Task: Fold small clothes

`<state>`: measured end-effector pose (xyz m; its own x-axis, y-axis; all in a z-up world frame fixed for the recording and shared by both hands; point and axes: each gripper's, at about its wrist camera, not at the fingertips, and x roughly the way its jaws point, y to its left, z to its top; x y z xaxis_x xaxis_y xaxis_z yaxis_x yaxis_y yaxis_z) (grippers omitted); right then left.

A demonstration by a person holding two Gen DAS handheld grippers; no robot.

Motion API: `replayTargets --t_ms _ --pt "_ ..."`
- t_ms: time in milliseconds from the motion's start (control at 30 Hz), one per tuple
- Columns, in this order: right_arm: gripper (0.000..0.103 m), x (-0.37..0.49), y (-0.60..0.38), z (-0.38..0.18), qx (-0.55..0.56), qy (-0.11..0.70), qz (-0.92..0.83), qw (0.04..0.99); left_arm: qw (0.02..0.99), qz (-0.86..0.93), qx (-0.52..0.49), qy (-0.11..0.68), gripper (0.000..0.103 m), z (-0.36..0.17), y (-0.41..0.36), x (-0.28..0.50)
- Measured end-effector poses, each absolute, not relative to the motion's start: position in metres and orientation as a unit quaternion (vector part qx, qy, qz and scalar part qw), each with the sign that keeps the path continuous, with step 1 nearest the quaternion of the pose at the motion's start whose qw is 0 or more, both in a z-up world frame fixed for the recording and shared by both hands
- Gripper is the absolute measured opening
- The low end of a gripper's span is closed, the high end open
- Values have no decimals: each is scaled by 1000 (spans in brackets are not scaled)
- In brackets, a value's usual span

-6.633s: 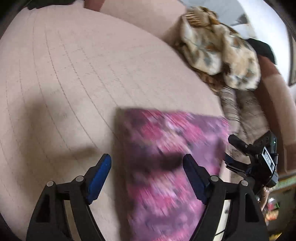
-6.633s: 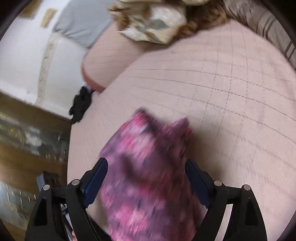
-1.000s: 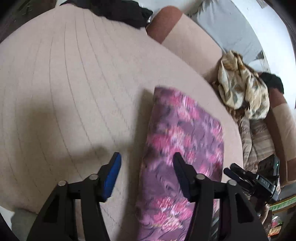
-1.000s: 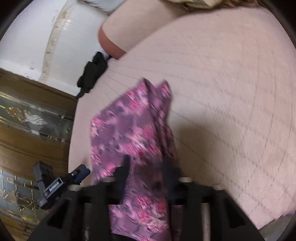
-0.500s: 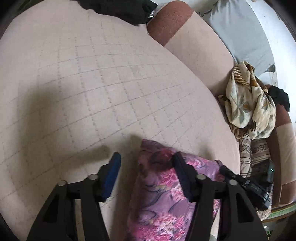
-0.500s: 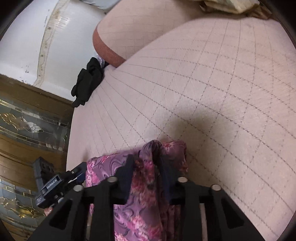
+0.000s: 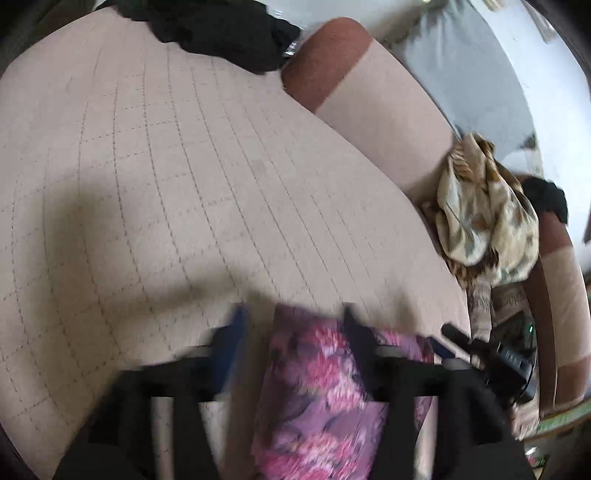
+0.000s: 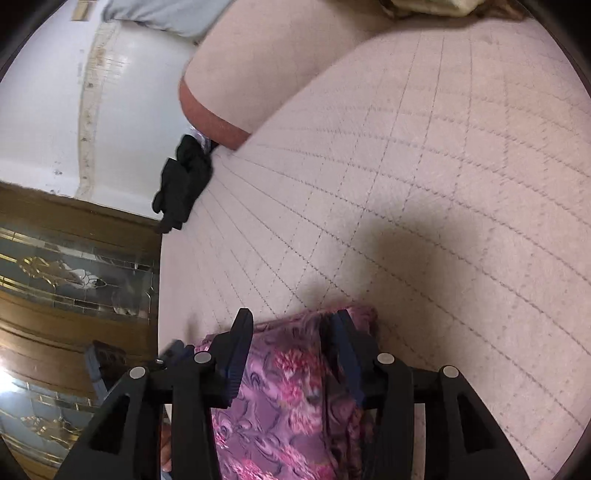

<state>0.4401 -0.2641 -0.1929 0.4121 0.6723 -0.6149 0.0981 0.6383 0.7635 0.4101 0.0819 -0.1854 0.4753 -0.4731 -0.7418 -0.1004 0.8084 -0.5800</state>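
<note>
A purple and pink floral garment point(image 7: 325, 398) lies folded at the near edge of the beige quilted sofa seat point(image 7: 177, 192). My left gripper point(image 7: 291, 332) is open, its blurred jaws straddling the garment's near left corner. In the right wrist view the same garment point(image 8: 288, 398) lies under my right gripper point(image 8: 291, 332), whose jaws stand apart over the cloth's far edge without pinching it. The right gripper also shows in the left wrist view point(image 7: 491, 358), at the garment's right end.
A black garment point(image 7: 221, 29) lies at the seat's far end by the brown armrest point(image 7: 325, 62). A cream floral cloth heap point(image 7: 484, 218) sits at the right. In the right wrist view a wood and glass door point(image 8: 55, 288) stands to the left.
The right gripper, shut on the garment half a second ago, has opened and let it go. Both grippers pulled back toward the seat's near edge; the left view is now motion-blurred.
</note>
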Motion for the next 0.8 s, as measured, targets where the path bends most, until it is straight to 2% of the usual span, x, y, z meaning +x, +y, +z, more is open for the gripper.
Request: replayTargets --t_ms 67,100,133,167,233,300,400,467,500,533,567,600,633,700,800 --pt "25 449 -260 -206 383 533 181 732 797 -114 -285 520 69 -195 73 418" --pt "14 450 -261 -211 385 540 176 727 784 -115 -286 538 65 -204 67 423" --pt "11 451 -261 -216 387 548 170 721 778 -116 -287 546 41 -210 65 424" --pt "10 449 -264 -217 395 547 167 719 772 -118 -291 552 32 -216 64 424" --pt "6 443 -273 -210 406 533 164 723 772 -115 -317 539 24 -212 70 419" --pt "5 435 -280 -199 394 520 160 741 780 -124 -334 515 22 -202 77 409" --pt "0 440 -285 -216 362 550 112 745 785 -97 -317 524 22 -213 80 407" --pt "1 439 -291 -226 387 555 107 729 774 -103 -341 523 28 -213 88 402" --pt "2 430 -293 -220 416 534 132 724 771 -106 -351 520 34 -207 92 395" --pt "2 421 -292 -209 419 519 153 729 781 -110 -348 507 46 -195 95 384" --pt "2 407 -287 -193 401 506 169 745 791 -114 -336 498 54 -185 96 375" --pt "11 393 -280 -180 378 499 179 759 805 -116 -313 490 68 -174 95 360" --pt "36 371 -271 -166 354 490 191 774 814 -113 -291 489 76 -166 93 346" --pt "66 338 -258 -157 331 481 200 787 820 -104 -257 501 77 -161 87 309" --pt "66 286 -238 -164 314 488 206 788 806 -94 -237 535 77 -174 79 257"
